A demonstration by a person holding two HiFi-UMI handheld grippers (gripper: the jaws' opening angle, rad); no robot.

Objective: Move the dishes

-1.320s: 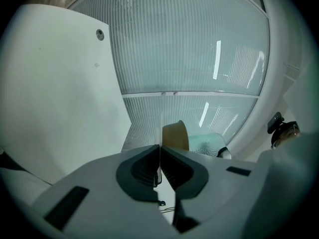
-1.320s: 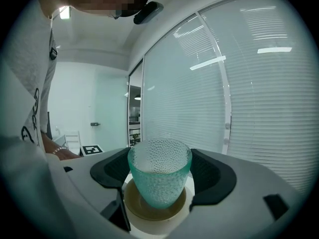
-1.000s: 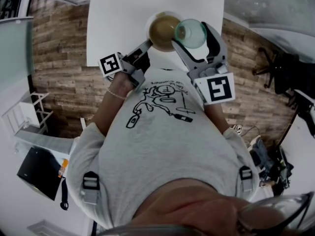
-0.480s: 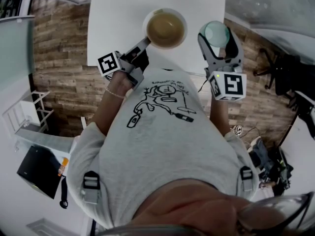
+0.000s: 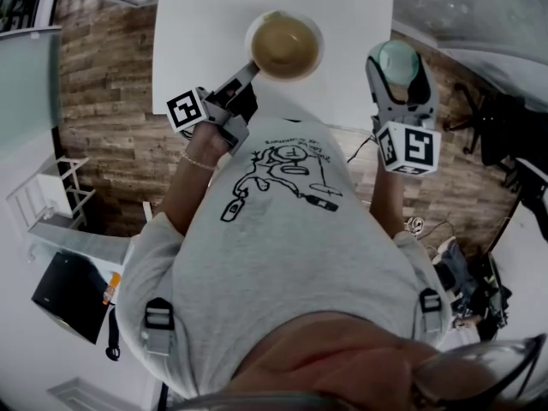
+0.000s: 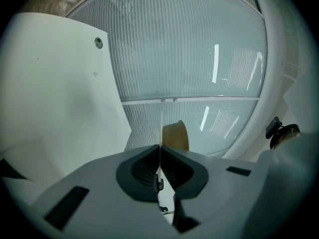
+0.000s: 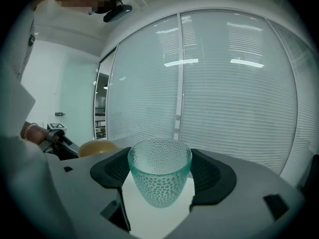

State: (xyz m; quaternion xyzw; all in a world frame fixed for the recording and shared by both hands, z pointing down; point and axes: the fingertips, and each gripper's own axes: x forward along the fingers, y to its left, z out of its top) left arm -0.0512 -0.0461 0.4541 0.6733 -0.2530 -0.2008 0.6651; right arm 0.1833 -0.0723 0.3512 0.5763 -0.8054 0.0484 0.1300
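The bowl (image 5: 284, 45) is gripped at its rim by the closed left hand-held gripper (image 5: 250, 68), at the surface (image 5: 197, 24). The glass cup (image 5: 396, 56) is clamped in the right hand-held gripper (image 5: 401, 68) near the surface's right edge. Both dishes, it is judged, remain to be set down.

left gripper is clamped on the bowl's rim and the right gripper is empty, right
One thing is wrong: the right gripper is not empty. The right gripper view shows its jaws closed on a green glass. The left gripper is clamped on the bowl by its rim.
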